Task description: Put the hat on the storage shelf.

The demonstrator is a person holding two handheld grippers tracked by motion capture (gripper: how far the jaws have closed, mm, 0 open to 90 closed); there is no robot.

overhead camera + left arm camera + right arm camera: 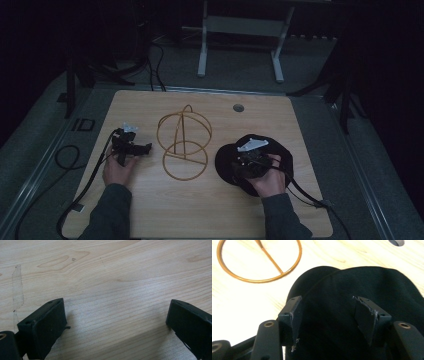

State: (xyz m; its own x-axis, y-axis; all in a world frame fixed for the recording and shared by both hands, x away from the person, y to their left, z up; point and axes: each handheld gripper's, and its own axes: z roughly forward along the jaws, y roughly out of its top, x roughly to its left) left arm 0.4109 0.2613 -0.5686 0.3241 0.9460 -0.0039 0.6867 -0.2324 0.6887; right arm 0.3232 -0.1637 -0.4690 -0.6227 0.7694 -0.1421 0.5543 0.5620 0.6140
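A black cloth cap (230,161) (352,285) lies on the right half of the wooden table (150,200). My right gripper (252,159) (327,312) hovers over the cap, open, its jaws straddling the black fabric without clamping it. A golden wire stand (184,141), made of rings and arched hoops, sits at the table's middle; its base ring (259,261) appears in the right gripper view. My left gripper (134,148) (116,317) is at the left of the stand, open wide above bare wood, with nothing between its fingers.
A round cable grommet (238,107) is set into the table near the far edge. Cables (75,165) trail off the table's left side. A white desk frame (240,35) stands on the floor beyond the table.
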